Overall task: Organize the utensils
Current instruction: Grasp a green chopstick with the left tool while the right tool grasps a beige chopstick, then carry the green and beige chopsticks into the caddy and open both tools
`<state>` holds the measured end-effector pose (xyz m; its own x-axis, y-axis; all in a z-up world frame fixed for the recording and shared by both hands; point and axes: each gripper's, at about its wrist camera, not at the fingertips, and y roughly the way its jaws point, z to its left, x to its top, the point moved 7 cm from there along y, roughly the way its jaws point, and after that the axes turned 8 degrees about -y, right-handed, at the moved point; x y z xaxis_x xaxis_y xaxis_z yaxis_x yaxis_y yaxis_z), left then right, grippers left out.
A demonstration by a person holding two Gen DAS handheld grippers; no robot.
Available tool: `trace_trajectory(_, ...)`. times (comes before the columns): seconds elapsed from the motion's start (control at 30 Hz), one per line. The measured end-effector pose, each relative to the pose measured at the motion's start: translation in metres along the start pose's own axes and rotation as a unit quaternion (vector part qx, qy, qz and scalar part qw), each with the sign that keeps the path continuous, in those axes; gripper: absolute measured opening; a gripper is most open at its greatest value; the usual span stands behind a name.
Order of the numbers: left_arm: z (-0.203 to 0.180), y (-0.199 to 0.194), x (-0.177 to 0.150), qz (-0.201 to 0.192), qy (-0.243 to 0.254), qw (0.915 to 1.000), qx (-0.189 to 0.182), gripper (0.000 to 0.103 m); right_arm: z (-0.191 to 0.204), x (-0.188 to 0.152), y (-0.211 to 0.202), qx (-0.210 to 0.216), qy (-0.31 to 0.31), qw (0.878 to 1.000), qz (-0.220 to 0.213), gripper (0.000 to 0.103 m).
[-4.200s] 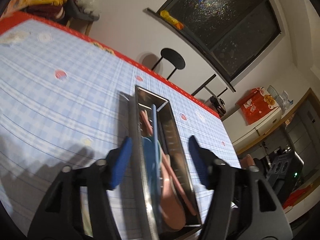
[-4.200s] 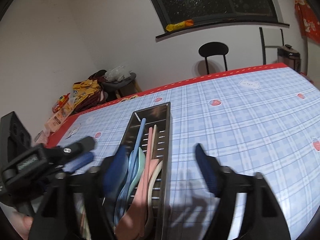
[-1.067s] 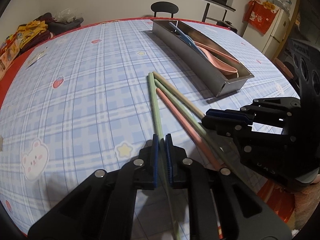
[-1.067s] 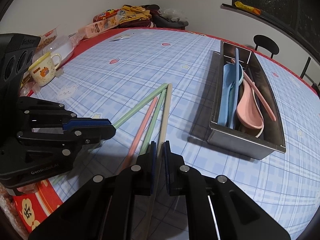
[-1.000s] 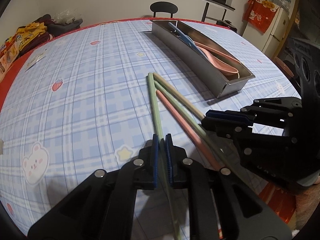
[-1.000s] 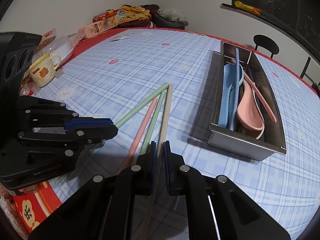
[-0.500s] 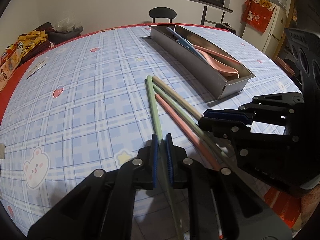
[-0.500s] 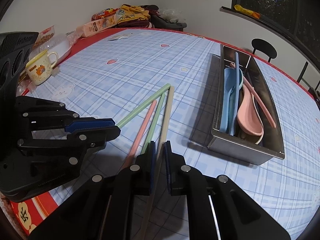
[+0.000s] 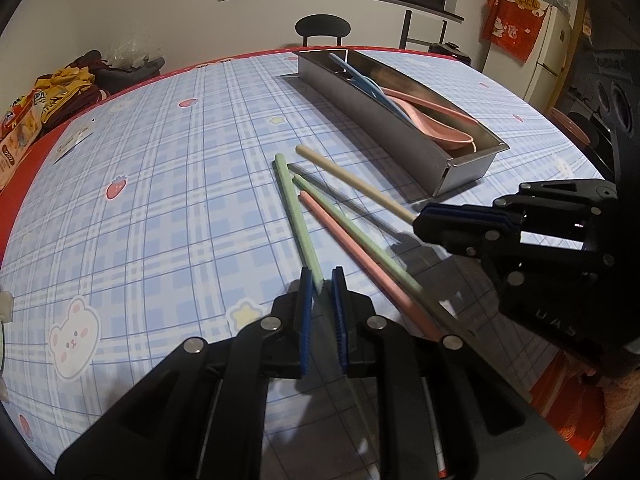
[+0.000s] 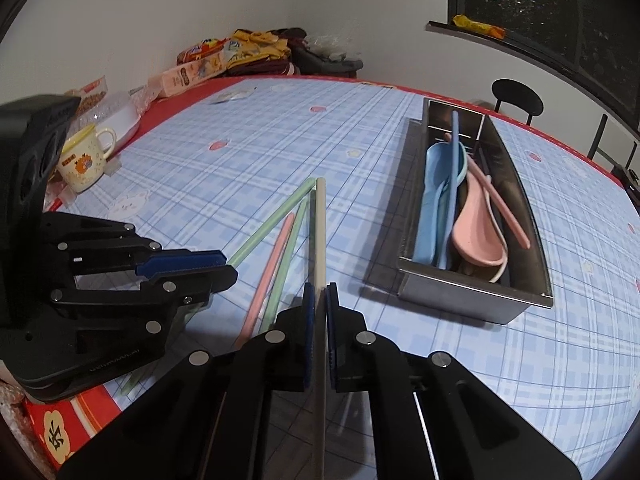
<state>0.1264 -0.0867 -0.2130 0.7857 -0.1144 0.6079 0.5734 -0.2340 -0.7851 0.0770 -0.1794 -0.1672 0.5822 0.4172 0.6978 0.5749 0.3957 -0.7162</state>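
nearest the lens, left tongs (image 9: 320, 280) pinching a light green chopstick (image 9: 296, 216), blue pads (image 9: 305, 312) pressed onto its near end, far tip reaching out over the checked counter (image 9: 160, 200). just alongside, right tongs (image 10: 319, 294) clamping a cream chopstick (image 10: 320, 232), pads having just squeezed a little tighter onto it, stick lifting clear and casting a shadow on the cloth. between the two held sticks, lying flat on the counter: a pink chopstick (image 9: 360, 256) and a second green chopstick (image 9: 352, 232), side by side and nearly touching, near ends running under the tongs. all four sticks fanning out from the near edge, far tips close together but apart.

further out, to the right in the left wrist view, sitting lengthwise on the counter: a long steel tray (image 9: 384, 128) holding a blue spoon (image 10: 434, 200), a blue chopstick-like handle (image 10: 454, 160) and pink spoons (image 10: 480, 236), stacked loosely together. well apart to the left in the right wrist view, near the red counter edge: a yellow-rimmed mug (image 10: 86, 158). beyond the far edge, standing by the wall: a black stool (image 9: 322, 28), snack packets (image 10: 224, 56) piling up in the corner.
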Motion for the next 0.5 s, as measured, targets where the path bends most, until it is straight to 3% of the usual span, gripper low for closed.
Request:
trace_trajectory(0.17, 0.003, -0.001, 0.001, -0.001, -0.013, 0.9999, -0.009, 0.01, -0.002, 0.001, -0.002, 0.002, 0.005, 1.0, -0.007, 0.006)
trace_trajectory(0.5, 0.037, -0.011, 0.005, -0.023, -0.124, 0.9897, -0.068, 0.01, -0.008, 0.0, -0.006, 0.008, 0.022, 1.0, -0.016, 0.006)
